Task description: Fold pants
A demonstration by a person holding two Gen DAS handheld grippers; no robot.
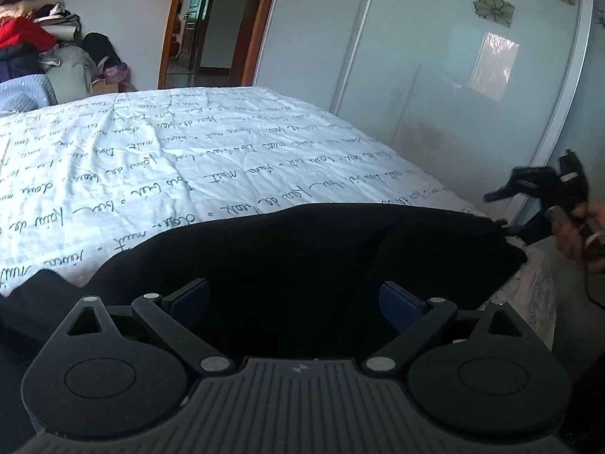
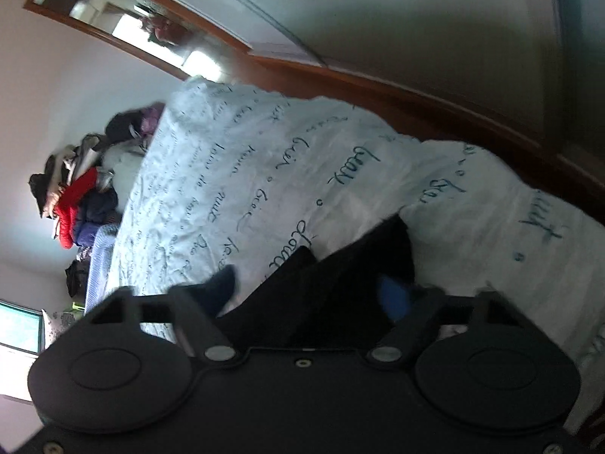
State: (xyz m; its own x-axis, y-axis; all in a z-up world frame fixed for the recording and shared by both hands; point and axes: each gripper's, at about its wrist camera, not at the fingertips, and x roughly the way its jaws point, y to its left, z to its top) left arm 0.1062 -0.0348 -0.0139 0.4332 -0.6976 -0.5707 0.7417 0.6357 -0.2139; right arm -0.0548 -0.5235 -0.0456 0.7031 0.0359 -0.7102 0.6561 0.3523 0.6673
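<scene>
The black pants [image 1: 310, 249] lie on the near edge of a bed with a white script-printed cover [image 1: 181, 159]. My left gripper [image 1: 295, 299] is open, its blue-padded fingers [image 1: 397, 302] spread wide just above the dark cloth. The right gripper shows in the left wrist view [image 1: 506, 208] at the pants' right end, held by a hand; its tips touch the cloth edge. In the tilted, blurred right wrist view the right gripper [image 2: 314, 291] is open with the pants [image 2: 340, 276] between its spread fingers.
A pile of clothes [image 1: 30, 38] sits at the bed's far left. Frosted sliding wardrobe doors [image 1: 435, 94] stand to the right of the bed. A wooden-framed doorway [image 1: 211, 22] is behind. The bed's right side [image 1: 537, 295] drops off near the pants.
</scene>
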